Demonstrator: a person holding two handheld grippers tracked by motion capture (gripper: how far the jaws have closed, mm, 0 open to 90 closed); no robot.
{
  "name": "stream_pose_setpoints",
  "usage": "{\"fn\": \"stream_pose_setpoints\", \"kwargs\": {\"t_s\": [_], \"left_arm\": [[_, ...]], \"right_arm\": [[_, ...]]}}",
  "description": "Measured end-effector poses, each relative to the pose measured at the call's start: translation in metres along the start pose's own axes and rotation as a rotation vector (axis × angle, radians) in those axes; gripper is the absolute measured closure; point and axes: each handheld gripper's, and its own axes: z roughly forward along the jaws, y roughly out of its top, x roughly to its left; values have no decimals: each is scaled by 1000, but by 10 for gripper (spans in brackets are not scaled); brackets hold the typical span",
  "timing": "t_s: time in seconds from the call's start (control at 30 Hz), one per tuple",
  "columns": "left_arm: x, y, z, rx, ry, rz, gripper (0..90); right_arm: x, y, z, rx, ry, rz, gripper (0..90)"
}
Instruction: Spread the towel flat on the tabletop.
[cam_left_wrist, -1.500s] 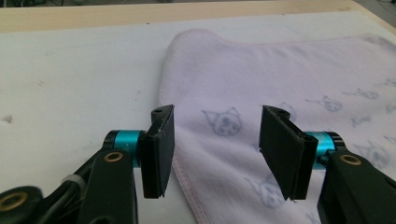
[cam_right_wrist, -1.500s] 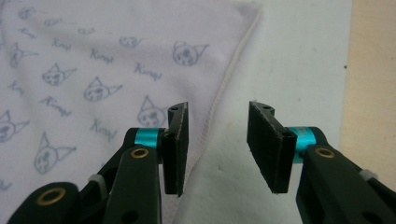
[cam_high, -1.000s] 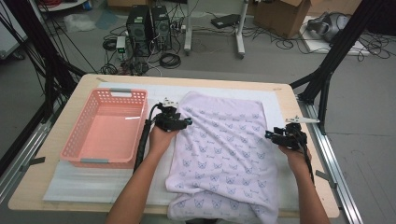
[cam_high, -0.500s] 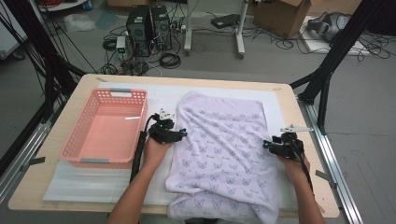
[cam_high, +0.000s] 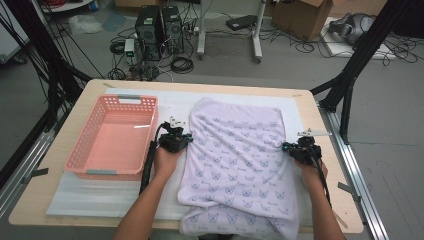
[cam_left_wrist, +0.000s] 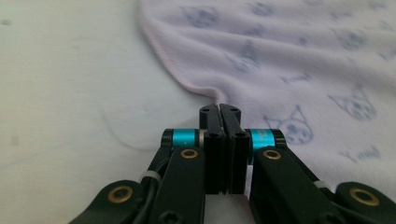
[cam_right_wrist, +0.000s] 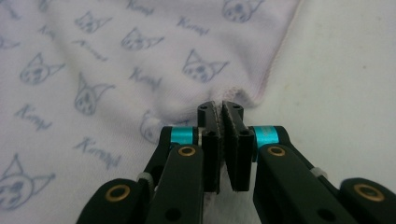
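Wooden counter (cam_high: 60, 165) fills the lower half of the high view, topped by a white foam sheet (cam_high: 100, 192), and behind it a grey floor strewn with black cables, two computer towers (cam_high: 159, 27) at upper centre and a cardboard box (cam_high: 307, 17) upper right. At left of centre sits a pink plastic basket (cam_high: 114, 137), lattice-walled and rectangular. Both forearms come up from the bottom edge, stretched level over the counter. The left hand-held gripper (cam_high: 176, 140) is at the towel's left edge, just right of the basket; its jaws have just been closing and are now pressed together, pinching the hem, which bunches at the tips in the left gripper view (cam_left_wrist: 219, 108). The right hand-held gripper (cam_high: 300, 150) is at the right edge, jaws likewise just closed and nipping the hem, puckered in the right gripper view (cam_right_wrist: 219, 107). The towel (cam_high: 240, 165) lies spread at centre, soft lilac terry, rumpled, printed with little blue cat faces, its near end drooping over the counter's front edge.
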Motion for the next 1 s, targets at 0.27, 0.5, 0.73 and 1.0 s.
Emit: {"fn": "stream_pose_setpoints", "kwargs": {"t_s": [0.27, 0.5, 0.73, 1.0], "left_arm": [[18, 18, 11, -122, 74, -134, 883], [15, 15, 11, -112, -12, -106, 649], [-1, 6, -7, -57, -90, -47, 473], [-15, -18, -24, -14, -101, 35, 427]], "right_arm": [[-7, 21, 12, -76, -76, 61, 859], [-6, 25, 17, -88, -90, 87, 799], [0, 23, -2, -103, -46, 55, 671], [10, 8, -31, -117, 1, -11, 625]]}}
